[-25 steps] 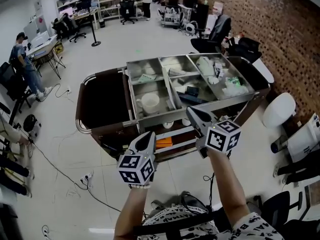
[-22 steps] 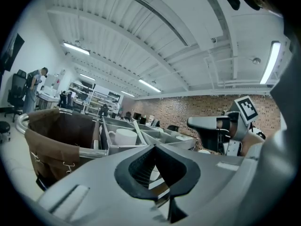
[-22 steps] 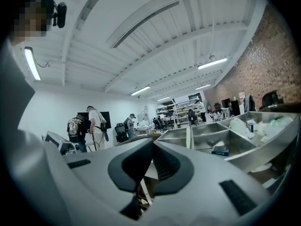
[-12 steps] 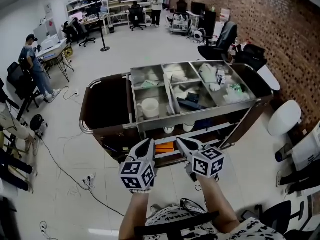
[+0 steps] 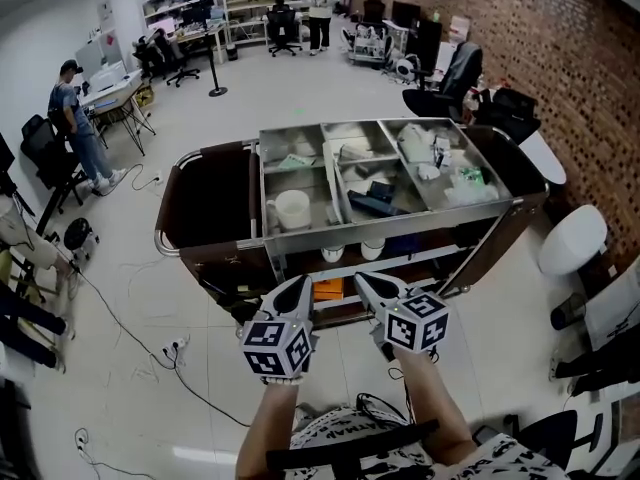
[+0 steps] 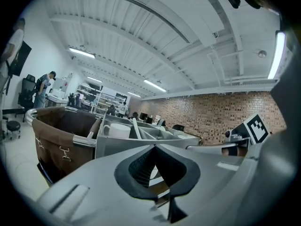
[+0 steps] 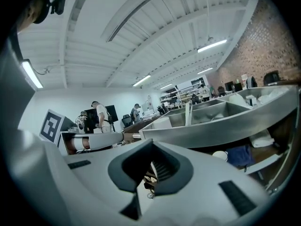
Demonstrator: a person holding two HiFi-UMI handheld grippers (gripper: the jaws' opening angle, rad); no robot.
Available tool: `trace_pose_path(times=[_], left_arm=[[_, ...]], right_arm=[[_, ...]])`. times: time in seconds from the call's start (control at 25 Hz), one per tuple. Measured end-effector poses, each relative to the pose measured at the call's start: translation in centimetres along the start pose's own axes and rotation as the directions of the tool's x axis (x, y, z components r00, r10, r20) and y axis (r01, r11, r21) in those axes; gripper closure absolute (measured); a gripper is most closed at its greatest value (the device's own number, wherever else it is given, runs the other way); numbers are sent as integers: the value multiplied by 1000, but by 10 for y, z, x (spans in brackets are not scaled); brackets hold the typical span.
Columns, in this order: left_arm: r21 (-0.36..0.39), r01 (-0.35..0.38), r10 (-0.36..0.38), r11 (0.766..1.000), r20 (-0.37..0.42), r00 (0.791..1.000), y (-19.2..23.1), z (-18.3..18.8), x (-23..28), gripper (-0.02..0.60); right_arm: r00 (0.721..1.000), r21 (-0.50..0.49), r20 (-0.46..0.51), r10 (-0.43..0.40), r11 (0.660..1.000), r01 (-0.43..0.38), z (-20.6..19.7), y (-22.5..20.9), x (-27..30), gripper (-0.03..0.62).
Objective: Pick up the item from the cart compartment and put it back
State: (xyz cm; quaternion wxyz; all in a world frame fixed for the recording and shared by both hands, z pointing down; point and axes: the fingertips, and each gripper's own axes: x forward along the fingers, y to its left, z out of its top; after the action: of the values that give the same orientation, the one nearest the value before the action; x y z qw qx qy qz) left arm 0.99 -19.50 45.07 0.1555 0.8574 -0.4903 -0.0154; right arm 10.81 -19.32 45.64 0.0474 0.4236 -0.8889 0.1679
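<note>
The steel cart (image 5: 395, 230) stands in front of me, its top split into several open compartments. A white mug (image 5: 292, 208) sits in the near left compartment. Dark flat items (image 5: 378, 196) lie in the middle one, white packets (image 5: 450, 173) in the right one. My left gripper (image 5: 295, 290) and right gripper (image 5: 364, 283) hang side by side below the cart's front edge, short of the compartments. Both are shut with nothing in them. From the left gripper view (image 6: 157, 169), the mug (image 6: 116, 130) shows above the cart's rim. The right gripper view (image 7: 150, 171) looks along the cart's steel wall (image 7: 221, 126).
A brown bag (image 5: 205, 203) hangs on the cart's left end. Lower shelves hold cups (image 5: 333, 254) and an orange item (image 5: 327, 289). Cables (image 5: 120, 338) trail on the floor at left, white chairs (image 5: 572, 240) stand at right, and a person (image 5: 78, 118) stands by desks at the far left.
The right gripper has drawn back from the cart's front edge toward me and now sits level with the left one. The left gripper has barely moved.
</note>
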Motion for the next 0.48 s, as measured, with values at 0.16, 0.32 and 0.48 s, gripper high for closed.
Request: trace_pose_path(times=[0.16,0.32,0.48], left_arm=[[2,2,-2,1000,-4,1000,-7,-1,3,581],[3,2,-2,1000,-7,1000,-12,-3,0,581],[4,3,-3,1000,-9,1000,-16,-5,-2,581]], right_arm=[[1000,4,7,15,1000,-15,2,2,-4,594],[1000,6,-3,22,1000,-22,-4,4,-9,593],[1000,3,-5,18,1000,-18,-5,4,-14,592]])
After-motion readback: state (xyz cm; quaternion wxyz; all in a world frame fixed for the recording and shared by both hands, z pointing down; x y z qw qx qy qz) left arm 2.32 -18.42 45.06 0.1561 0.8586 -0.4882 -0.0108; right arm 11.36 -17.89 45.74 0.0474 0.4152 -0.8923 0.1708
